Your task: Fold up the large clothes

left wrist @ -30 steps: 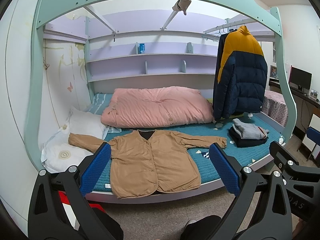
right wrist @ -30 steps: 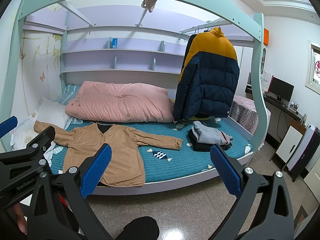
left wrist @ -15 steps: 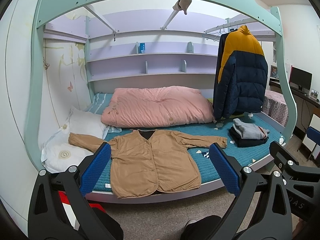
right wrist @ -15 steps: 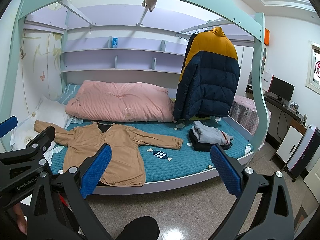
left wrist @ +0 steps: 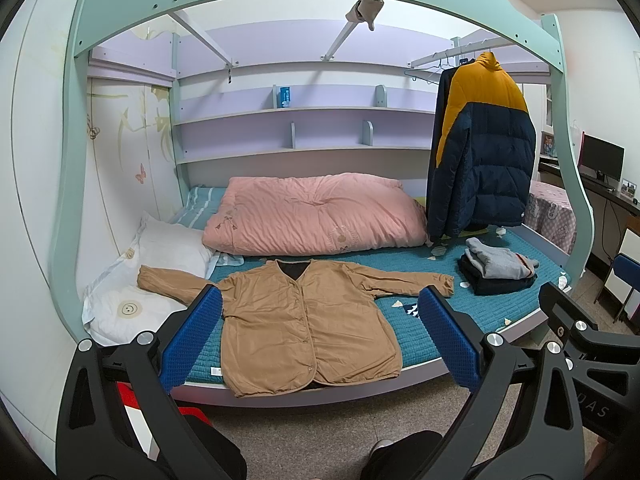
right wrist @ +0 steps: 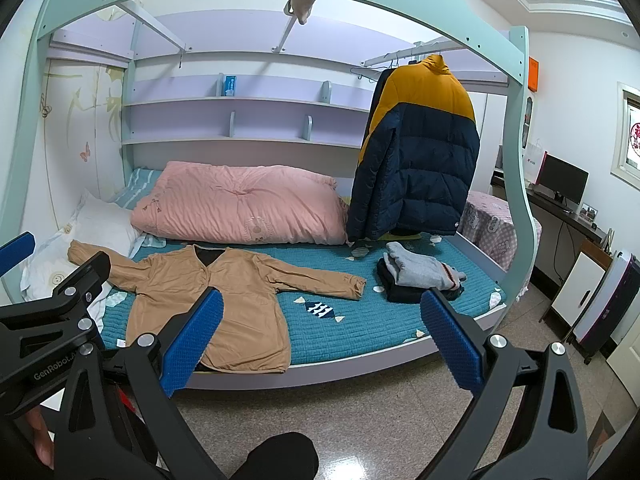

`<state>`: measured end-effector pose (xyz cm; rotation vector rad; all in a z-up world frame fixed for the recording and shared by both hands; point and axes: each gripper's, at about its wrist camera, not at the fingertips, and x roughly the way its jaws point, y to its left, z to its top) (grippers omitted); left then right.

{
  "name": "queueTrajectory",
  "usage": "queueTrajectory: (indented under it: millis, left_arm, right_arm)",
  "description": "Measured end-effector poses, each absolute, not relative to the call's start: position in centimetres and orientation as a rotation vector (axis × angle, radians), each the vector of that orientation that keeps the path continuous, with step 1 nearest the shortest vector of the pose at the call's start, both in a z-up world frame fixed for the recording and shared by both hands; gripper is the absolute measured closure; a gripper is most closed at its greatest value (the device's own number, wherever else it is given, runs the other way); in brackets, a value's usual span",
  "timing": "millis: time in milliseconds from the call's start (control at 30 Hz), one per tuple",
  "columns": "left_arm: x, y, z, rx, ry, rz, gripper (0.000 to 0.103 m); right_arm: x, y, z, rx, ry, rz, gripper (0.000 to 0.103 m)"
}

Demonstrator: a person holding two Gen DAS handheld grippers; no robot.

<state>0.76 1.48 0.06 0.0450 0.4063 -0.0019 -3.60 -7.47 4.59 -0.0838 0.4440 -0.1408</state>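
Tan jacket [left wrist: 304,320] lies flat, front up, on the teal bed [left wrist: 400,264], near the front edge, hem hanging slightly over the rim. Both sleeves spread outward: one reaches onto the white pillow [left wrist: 168,248], the other runs toward a folded stack [left wrist: 496,274] of grey and dark clothes at the far end. Collar points toward the pink quilt [left wrist: 316,216]. A navy-and-yellow puffer [left wrist: 480,152] hangs from a rail at that same end, clear of the work area. Left gripper [left wrist: 318,334] is held off the bed over the floor, jaws spread wide, nothing between the blue pads; it frames the jacket body. Right gripper [right wrist: 320,332] likewise released and empty, aimed at the bare mattress between jacket and stack. Neither touches cloth. Judgement: folding has not begun; this looks like the approach before the first grasp, with the garment already laid out. Next move likely calls for closing in on the bed and taking a sleeve cuff or shoulder on each side, so the sleeves can be brought across the body. Care needed with the overhanging hem, which could slide off the edge if the cloth is dragged forward.
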Motion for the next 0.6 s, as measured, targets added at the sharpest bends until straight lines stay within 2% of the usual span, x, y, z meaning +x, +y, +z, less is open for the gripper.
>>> queueTrajectory:
  millis: [600]
  left_arm:
    - [0.58,1.5,0.12,0.045,0.41,0.001,0.005]
  right_arm:
    - [-3.17,-7.02,4.04,-0.08,0.451,-0.135,0.007]
